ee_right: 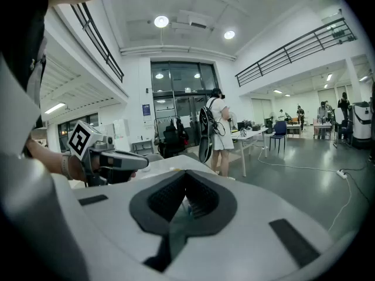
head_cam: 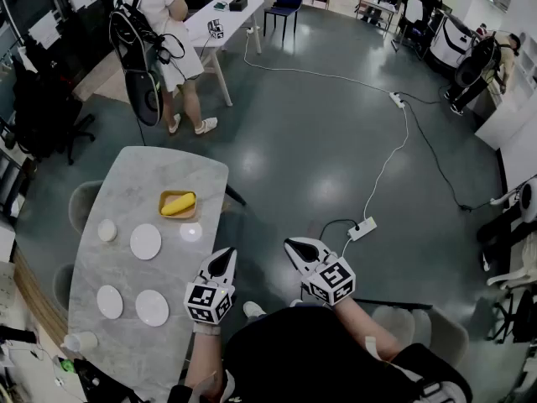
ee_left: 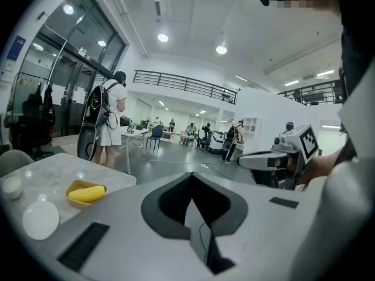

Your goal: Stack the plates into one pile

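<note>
Three white plates lie apart on the marble table (head_cam: 126, 183): one plate (head_cam: 145, 241) toward the middle and two plates (head_cam: 109, 301) (head_cam: 152, 307) side by side nearer to me. My left gripper (head_cam: 226, 256) hovers off the table's right edge, shut and empty. The right gripper (head_cam: 295, 245) is held beside it over the floor, also shut with nothing in it. In the left gripper view the closed jaws (ee_left: 192, 199) point past a plate (ee_left: 40, 218) at the lower left. In the right gripper view the shut jaws (ee_right: 186, 201) face the room.
A yellow dish holding a banana (head_cam: 178, 203) and a small white bowl (head_cam: 106, 230) also sit on the table, with a cup (head_cam: 80, 341) at the near end. A person with a backpack (head_cam: 159, 23) stands past the far end. A power strip (head_cam: 362, 228) and cable lie on the floor.
</note>
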